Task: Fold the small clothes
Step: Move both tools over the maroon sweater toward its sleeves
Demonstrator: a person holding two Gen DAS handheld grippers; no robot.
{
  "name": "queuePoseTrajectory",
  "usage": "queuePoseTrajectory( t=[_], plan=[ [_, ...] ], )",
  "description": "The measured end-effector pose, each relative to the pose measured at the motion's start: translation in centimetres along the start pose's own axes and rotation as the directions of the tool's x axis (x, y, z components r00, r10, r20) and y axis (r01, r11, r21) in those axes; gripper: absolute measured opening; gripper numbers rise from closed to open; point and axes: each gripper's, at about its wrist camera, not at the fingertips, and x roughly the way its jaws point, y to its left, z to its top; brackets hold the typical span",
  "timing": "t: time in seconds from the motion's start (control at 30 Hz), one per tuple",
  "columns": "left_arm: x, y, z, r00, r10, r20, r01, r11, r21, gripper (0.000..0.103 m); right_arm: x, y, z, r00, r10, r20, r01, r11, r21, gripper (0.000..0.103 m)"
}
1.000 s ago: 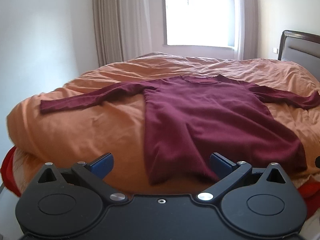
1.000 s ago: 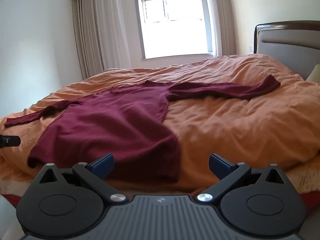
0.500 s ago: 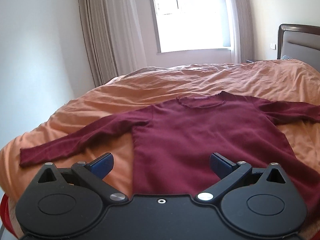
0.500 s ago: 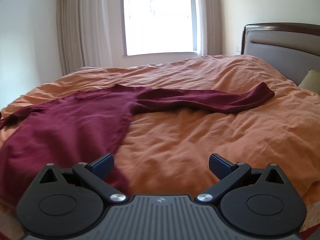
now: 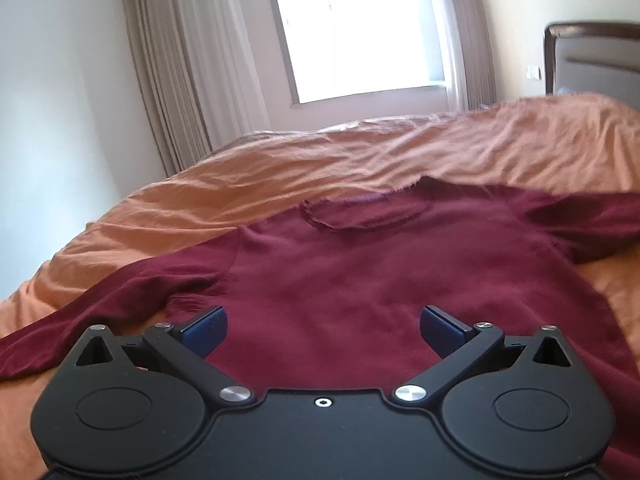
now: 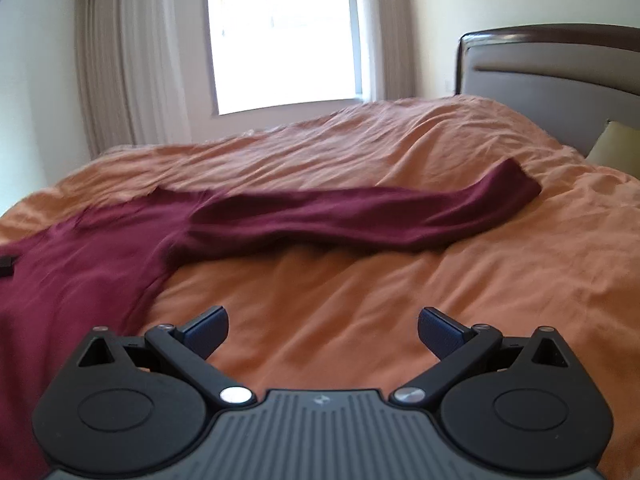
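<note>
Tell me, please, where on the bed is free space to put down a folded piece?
Free: the duvet between the right claw and the sleeve, and beyond the sleeve toward the window. Taken: the bed's left part, where the sweater lies spread under the left claw.
</note>
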Motion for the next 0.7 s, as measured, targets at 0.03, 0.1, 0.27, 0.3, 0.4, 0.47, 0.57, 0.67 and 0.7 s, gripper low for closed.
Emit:
queuePoseTrajectory(
  t=[0.03,0.1,0.27,0.3,0.4,0.47,0.57,0.67,0.7],
  plan=[
    [0.7,-0.4,-0.2,1.000,-0.006,-0.012,0.006,1.000,0.002,0.102,0.4,-0.8,0.2,1.000,-0.008,0.018,0.008,1.000,0.013,0.103],
    [1.7,-0.9,-0.8,0.999,-0.023,-0.033,0.023,1.000,-0.003,0.102,1.2,-2.7,0.8,0.998,-0.009,0.056,0.005,0.998,0.060,0.103],
    [3.1,-1.8,-2.6,0.998,-0.037,-0.051,0.038,0.999,0.017,0.102,3.4,-7.6,2.8,0.996,-0.043,0.073,0.030,0.985,0.168,0.103],
    [3.1,-1.9,-2.9,0.998,-0.034,-0.048,0.035,0.999,0.016,0.102,4.1,-8.4,3.3,0.996,-0.050,0.069,0.037,0.983,0.178,0.103],
    [3.0,-2.0,-3.4,0.999,-0.037,-0.031,0.037,0.999,0.015,0.102,6.0,-10.4,4.8,0.996,-0.073,0.060,0.057,0.971,0.233,0.103],
    [3.3,-2.0,-3.8,0.998,-0.039,-0.039,0.039,0.999,0.008,0.102,7.2,-11.9,5.5,0.993,-0.099,0.069,0.076,0.959,0.272,0.103],
    [3.9,-1.8,-4.1,0.997,-0.049,-0.055,0.049,0.999,-0.011,0.103,8.8,-14.3,6.6,0.983,-0.168,0.076,0.133,0.932,0.337,0.103],
    [4.1,-1.6,-4.4,0.996,-0.062,-0.058,0.060,0.998,-0.028,0.103,8.6,-16.9,7.0,0.967,-0.219,0.130,0.150,0.901,0.406,0.094],
    [4.2,-1.5,-4.4,0.996,-0.065,-0.059,0.063,0.997,-0.033,0.103,8.4,-17.7,7.0,0.961,-0.236,0.143,0.157,0.893,0.422,0.091]
  ],
)
